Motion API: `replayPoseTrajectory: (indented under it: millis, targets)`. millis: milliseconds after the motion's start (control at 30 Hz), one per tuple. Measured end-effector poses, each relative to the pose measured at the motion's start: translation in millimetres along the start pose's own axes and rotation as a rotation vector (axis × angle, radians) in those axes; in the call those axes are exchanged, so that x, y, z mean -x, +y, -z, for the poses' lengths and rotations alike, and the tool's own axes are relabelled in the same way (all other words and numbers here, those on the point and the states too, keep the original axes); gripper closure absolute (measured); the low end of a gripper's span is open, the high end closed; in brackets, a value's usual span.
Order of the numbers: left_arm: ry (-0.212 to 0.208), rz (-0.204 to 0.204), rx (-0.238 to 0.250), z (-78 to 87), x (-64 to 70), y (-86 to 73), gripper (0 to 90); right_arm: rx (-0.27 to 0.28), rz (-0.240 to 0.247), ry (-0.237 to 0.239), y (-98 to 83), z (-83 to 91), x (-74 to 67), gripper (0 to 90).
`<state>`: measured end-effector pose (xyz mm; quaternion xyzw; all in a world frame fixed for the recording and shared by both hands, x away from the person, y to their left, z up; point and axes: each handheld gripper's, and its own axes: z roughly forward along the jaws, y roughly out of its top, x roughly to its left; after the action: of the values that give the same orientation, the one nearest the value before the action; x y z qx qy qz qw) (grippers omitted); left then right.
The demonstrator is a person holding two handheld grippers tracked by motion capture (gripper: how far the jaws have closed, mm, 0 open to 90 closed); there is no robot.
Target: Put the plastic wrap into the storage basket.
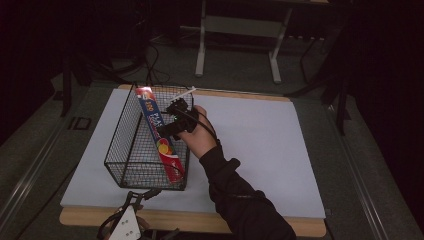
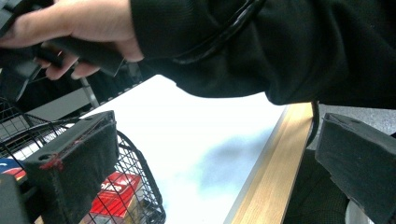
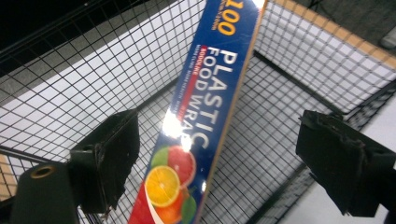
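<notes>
A long blue box of plastic food wrap [image 1: 159, 135] lies slanted in a black wire basket [image 1: 125, 135], its far end propped on the back rim and its red end in the near right corner. My right gripper [image 1: 169, 127] hovers above the basket's right side, over the box. In the right gripper view its jaws [image 3: 229, 158] stand wide apart and open, with the box [image 3: 210, 93] below them, untouched. My left gripper [image 1: 145, 196] rests at the table's near edge, just before the basket. It is open [image 2: 215, 172] with nothing between its jaws.
The basket stands on the left half of a white mat [image 1: 260, 150] on a wooden table [image 1: 175, 220]. The person's right sleeve [image 1: 240, 200] crosses the mat's near middle. A metal table frame [image 1: 240, 30] and cables lie on the floor behind.
</notes>
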<state>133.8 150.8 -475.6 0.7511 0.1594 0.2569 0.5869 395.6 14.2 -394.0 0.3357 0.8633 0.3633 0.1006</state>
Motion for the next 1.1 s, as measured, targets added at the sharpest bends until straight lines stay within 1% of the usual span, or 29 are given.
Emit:
replayPoseTrajectory:
  millis: [67, 233, 400, 467, 667, 767, 867, 967, 1033, 1100]
  targets:
    - [0.0, 0.001, -0.002, -0.4, 0.1, -0.1, 0.1, 0.011, -0.006, -0.004, -2.7, 7.4, 3.4, 13.9]
    - [0.005, 0.001, -0.003, -0.7, 0.1, -0.4, 0.1, 0.035, 0.001, -0.018, -11.5, 25.7, 11.9, 13.9]
    - [0.004, 0.0, -0.006, -1.4, 0.2, -0.7, 0.1, 0.056, 0.004, -0.035, -22.9, 40.1, 20.1, 13.9]
    - [0.004, 0.002, -0.008, -2.0, 0.4, -0.8, 0.1, 0.065, -0.004, -0.038, -27.4, 44.9, 23.7, 13.9]
    - [0.004, -0.001, -0.011, -2.6, 0.6, -0.8, 0.1, 0.069, 0.0, -0.05, -43.3, 54.9, 31.0, 13.9]
    - [0.005, 0.0, -0.012, -2.7, 0.4, -1.0, 0.1, 0.077, -0.005, -0.045, -53.5, 59.2, 33.7, 13.9]
    - [0.005, -0.002, -0.012, -2.8, 0.5, -0.9, 0.1, 0.079, -0.001, -0.042, -62.4, 63.2, 36.5, 13.9]
    - [0.005, -0.004, -0.015, -3.1, 0.7, -0.9, 0.1, 0.088, 0.006, -0.05, -70.1, 67.5, 39.7, 13.5]
    - [0.006, -0.005, -0.015, -3.2, 0.9, -0.9, 0.1, 0.107, 0.012, -0.066, -75.5, 70.5, 42.1, 13.1]
    - [0.006, -0.002, -0.016, -3.4, 0.9, -1.0, 0.1, 0.101, 0.015, -0.074, -80.6, 72.7, 45.6, 12.4]
